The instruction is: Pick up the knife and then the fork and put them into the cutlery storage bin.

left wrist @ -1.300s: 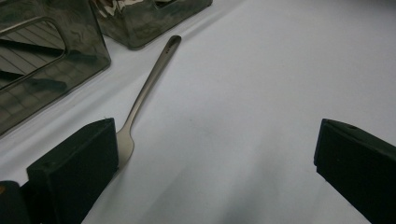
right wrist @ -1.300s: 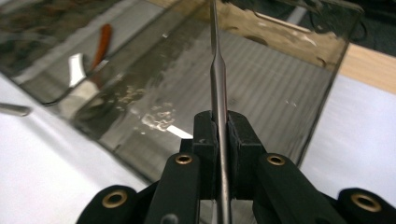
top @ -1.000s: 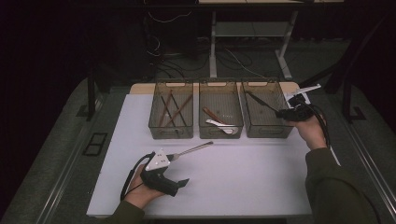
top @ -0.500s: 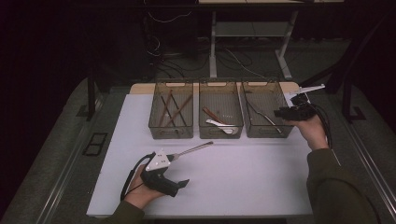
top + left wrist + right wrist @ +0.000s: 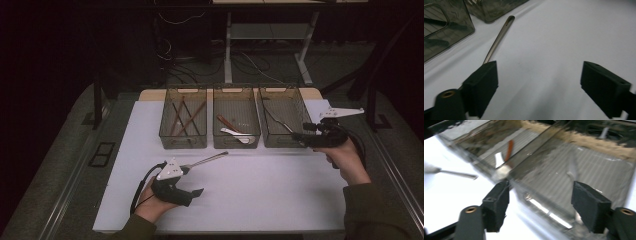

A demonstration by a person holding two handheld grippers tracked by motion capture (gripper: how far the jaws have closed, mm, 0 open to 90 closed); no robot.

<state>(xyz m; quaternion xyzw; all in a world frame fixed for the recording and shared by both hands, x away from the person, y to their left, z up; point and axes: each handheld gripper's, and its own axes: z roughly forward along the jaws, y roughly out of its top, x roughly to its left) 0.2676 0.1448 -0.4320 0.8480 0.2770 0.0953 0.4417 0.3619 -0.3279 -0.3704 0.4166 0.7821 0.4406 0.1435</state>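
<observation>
A long metal utensil [image 5: 206,160] lies on the white mat [image 5: 260,200], with its handle [image 5: 499,37] running away past my left gripper's left pad [image 5: 482,85]. My left gripper [image 5: 192,180] [image 5: 541,82] sits low on the mat. Its jaws have just been closing a little but still stand wide, with nothing pressed between them. My right gripper [image 5: 299,136] [image 5: 541,205] hovers at the front right corner of the right bin [image 5: 282,90]. Its jaws have just been opening and hold nothing. A thin metal utensil [image 5: 274,119] lies inside that bin.
Three clear bins stand in a row at the back of the mat. The left bin [image 5: 182,91] holds brown sticks. The middle bin [image 5: 236,90] holds a white spoon [image 5: 237,135] [image 5: 499,160] and a reddish piece [image 5: 510,147]. A person's hands hold both grippers.
My right gripper has opened and drawn back to the right, out of the right bin, leaving the thin utensil inside. The left hand has stayed where it was.
</observation>
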